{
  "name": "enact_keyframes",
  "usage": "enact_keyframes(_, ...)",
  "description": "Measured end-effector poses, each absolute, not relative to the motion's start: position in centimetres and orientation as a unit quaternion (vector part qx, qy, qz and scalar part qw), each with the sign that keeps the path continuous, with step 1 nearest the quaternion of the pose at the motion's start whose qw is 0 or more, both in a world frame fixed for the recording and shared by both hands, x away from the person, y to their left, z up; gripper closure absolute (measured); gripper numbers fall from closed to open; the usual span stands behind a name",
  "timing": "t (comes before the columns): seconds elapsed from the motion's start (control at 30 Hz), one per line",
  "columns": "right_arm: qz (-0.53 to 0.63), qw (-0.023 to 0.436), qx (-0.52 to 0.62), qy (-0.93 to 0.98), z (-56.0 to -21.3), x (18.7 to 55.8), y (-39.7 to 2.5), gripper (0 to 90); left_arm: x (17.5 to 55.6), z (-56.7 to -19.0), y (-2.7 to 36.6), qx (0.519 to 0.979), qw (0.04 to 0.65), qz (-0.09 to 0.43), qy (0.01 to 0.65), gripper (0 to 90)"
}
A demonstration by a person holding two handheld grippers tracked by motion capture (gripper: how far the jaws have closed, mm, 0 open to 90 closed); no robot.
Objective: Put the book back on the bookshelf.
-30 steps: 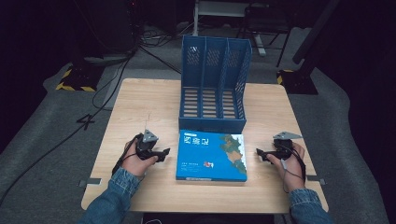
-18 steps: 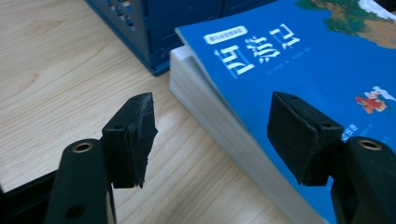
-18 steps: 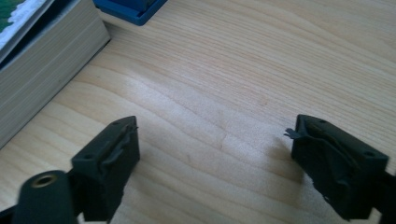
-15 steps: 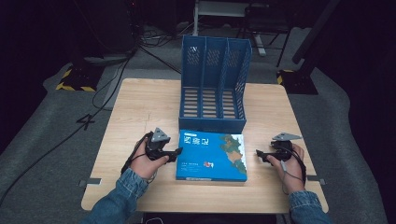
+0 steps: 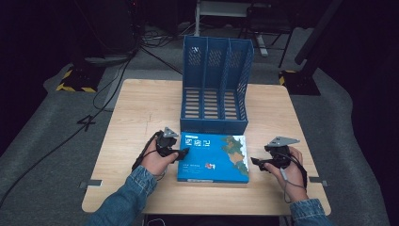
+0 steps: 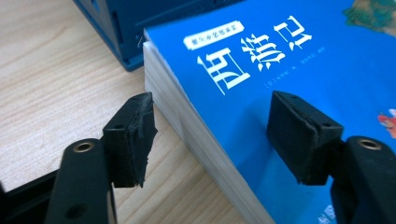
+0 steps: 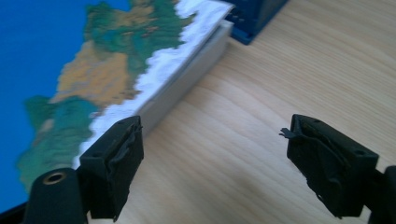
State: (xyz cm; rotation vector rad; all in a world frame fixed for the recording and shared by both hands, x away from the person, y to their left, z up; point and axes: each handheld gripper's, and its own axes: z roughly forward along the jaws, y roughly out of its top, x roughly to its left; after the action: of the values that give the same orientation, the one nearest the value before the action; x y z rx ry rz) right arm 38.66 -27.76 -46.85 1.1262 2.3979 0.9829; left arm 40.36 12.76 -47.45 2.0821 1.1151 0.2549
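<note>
A thick blue book (image 5: 214, 157) with a map picture and white characters lies flat on the wooden table (image 5: 141, 108), just in front of a blue three-slot file rack (image 5: 214, 84). My left gripper (image 5: 182, 153) is open at the book's left edge; in the left gripper view the book (image 6: 261, 93) has one jaw over its cover and the other jaw beside its page edge. My right gripper (image 5: 255, 162) is open just off the book's right edge, over bare wood. In the right gripper view the book (image 7: 116, 70) lies to the left of both jaws.
The file rack (image 6: 121, 28) stands upright behind the book, its base corner (image 7: 254, 18) touching or nearly touching the book's far edge. Cables and dark equipment lie on the grey floor (image 5: 56, 122) beyond the table.
My left gripper has moved right, from beside the book onto its left edge. The right gripper has shifted slightly toward the book's right edge.
</note>
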Motion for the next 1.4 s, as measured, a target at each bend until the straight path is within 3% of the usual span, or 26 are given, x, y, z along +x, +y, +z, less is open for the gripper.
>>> enact_keyframes(0.5,0.327,0.115,0.35,0.87,-46.6,35.3,-22.8,16.6,40.6,-48.0,12.2,0.808,0.391,0.071,0.435,33.0)
enact_keyframes(0.63,0.328,0.097,0.343,0.875,-46.7,34.7,-22.4,16.5,40.7,-48.1,12.3,0.806,0.394,0.067,0.437,33.0)
enact_keyframes(1.0,0.314,0.086,0.347,0.88,-48.0,34.5,-21.6,5.2,40.7,-48.3,12.3,0.801,0.403,0.064,0.437,31.7)
enact_keyframes(1.4,0.315,0.085,0.338,0.883,-47.9,34.9,-21.7,3.0,40.8,-48.5,12.2,0.795,0.406,0.062,0.446,30.5)
